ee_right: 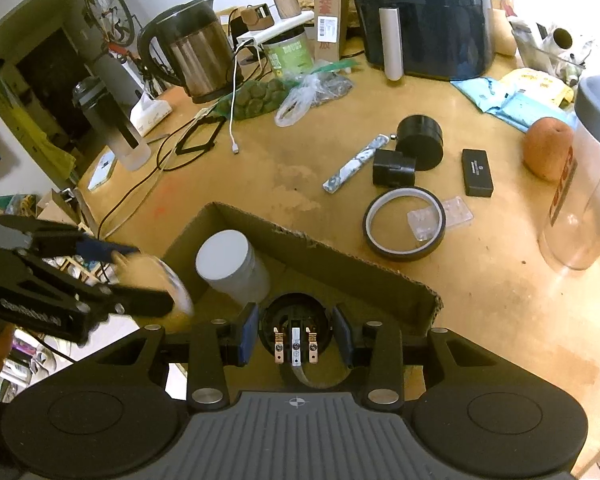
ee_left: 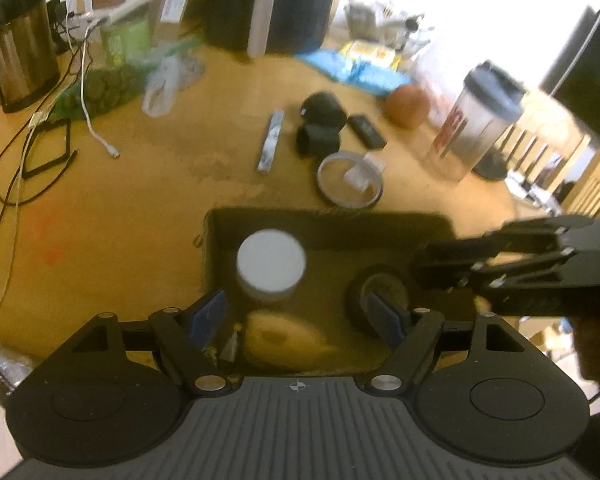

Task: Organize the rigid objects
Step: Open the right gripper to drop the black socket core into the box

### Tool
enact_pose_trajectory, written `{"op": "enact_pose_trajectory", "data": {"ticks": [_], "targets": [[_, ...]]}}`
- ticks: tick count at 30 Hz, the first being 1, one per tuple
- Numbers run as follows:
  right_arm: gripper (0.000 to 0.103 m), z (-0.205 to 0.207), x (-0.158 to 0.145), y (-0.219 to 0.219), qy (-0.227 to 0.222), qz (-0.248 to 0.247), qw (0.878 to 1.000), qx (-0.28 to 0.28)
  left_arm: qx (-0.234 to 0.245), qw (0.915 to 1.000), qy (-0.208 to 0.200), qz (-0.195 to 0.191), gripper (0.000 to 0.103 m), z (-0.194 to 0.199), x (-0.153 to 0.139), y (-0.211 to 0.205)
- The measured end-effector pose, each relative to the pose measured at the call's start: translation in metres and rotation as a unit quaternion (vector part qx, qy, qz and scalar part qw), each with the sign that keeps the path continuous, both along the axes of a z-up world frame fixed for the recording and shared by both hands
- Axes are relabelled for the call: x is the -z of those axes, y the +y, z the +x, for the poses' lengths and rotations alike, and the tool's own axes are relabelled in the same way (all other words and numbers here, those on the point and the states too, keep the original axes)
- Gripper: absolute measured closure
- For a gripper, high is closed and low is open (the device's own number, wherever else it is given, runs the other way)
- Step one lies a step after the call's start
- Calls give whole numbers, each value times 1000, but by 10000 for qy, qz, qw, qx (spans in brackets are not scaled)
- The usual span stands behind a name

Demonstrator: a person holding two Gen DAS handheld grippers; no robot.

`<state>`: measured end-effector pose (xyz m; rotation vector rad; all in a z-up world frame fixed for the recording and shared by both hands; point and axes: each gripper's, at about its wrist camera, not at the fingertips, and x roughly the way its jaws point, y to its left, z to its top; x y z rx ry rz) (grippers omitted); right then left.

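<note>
The cardboard box (ee_right: 340,264) is open at the top; access is from above. Inside, a white-lidded jar (ee_right: 230,266) stands upright at the left end. Both hand-held grippers occupy the space over the box. Beyond the far wall, a tape ring (ee_right: 405,227), black blocks (ee_right: 394,168) and a shaker bottle (ee_right: 588,176) stand close together. The table (ee_right: 260,176) left of these is bare up to the cables (ee_right: 172,152).
</note>
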<state>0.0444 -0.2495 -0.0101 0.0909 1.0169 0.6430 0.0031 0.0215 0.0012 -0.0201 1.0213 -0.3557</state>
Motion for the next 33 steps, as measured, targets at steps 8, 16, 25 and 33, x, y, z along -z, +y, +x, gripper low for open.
{"op": "enact_pose_trajectory", "data": {"ticks": [8,16,25,33], "targets": [[60,-7,3,-8,48,-126,9999,101,-263,9996,34,-110,25,0,0,1],[60,3,-5,7,-26,-113,9999,-111,-410,9990,-112,-113,25,-7,-6,8],[16,18,-30,36,-629,3,9974,-361,-667,9977,-101,-112,25,-12,-7,18],[0,11,-18,27,-497,-206,9984,-171,-570,9984,-22,-21,25,-15,-4,14]]}}
